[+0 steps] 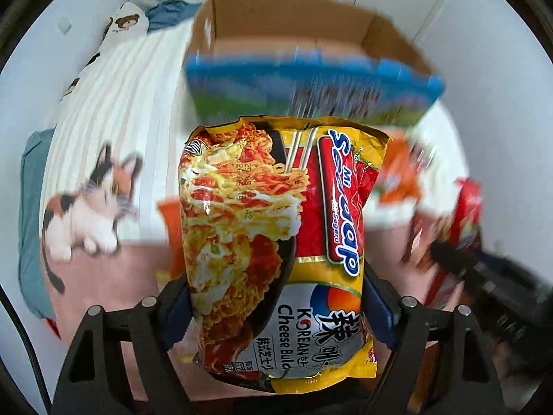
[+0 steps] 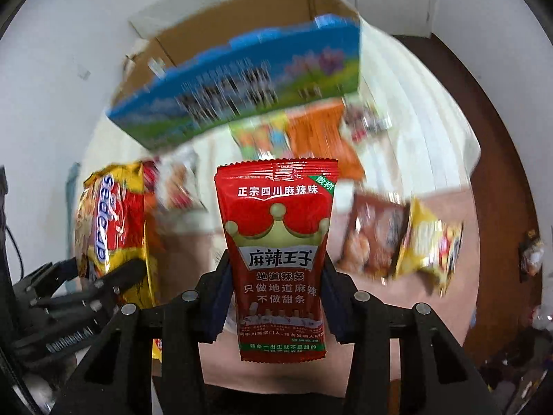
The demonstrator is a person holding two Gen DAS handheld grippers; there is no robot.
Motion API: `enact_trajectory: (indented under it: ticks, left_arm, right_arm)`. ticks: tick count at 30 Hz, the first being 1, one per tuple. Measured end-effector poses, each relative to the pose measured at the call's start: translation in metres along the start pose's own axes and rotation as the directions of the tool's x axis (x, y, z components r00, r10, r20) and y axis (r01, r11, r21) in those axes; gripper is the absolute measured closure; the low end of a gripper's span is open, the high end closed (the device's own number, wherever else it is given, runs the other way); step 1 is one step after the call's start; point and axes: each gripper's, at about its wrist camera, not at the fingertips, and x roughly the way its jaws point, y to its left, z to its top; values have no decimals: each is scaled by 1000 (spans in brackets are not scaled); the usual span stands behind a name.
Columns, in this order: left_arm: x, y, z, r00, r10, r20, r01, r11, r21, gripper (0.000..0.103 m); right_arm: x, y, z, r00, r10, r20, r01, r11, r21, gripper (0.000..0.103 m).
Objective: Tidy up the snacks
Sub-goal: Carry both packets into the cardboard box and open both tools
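Observation:
My left gripper (image 1: 276, 306) is shut on a yellow and red Sedaap noodle packet (image 1: 276, 242) and holds it upright above the bed. The packet also shows in the right wrist view (image 2: 114, 231), at the left, with the left gripper (image 2: 86, 294) under it. My right gripper (image 2: 276, 297) is shut on a red spicy-strip pouch (image 2: 280, 259), held upright. The right gripper shows in the left wrist view (image 1: 484, 276) at the right. An open cardboard box (image 1: 293, 27) with a blue printed side stands ahead; it also shows in the right wrist view (image 2: 242, 79).
Several loose snack packets lie on the striped bedspread: an orange one (image 2: 321, 135), a brown one (image 2: 373, 235) and a yellow one (image 2: 432, 245). A cat print (image 1: 86, 207) marks the bedspread at the left. Dark wooden floor (image 2: 501, 138) lies to the right.

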Motion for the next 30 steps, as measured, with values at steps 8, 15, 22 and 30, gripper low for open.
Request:
enact_trajectory:
  ticks: [8,15,22,30]
  left_arm:
    - [-49,-37,112,988,-56,142,57,998,-1,21]
    - [5,-51,205,996,-36,82,41,998,-56,21]
    - [95,-55,261,997,-14,-70,5,992,-124,21]
    - [161,-55,268,976,-7,-217,-25,989,-143,21]
  right_arm:
    - [-38,3,134,991,109,83,-103,992,-70,55]
    - [11,15,259,995,90,51,-81,985,-155,55]
    - [96,13,322,997,20,-78,-34,981,-192,55]
    - [166,3,344,983,-25,-183,-13,979,-205,54]
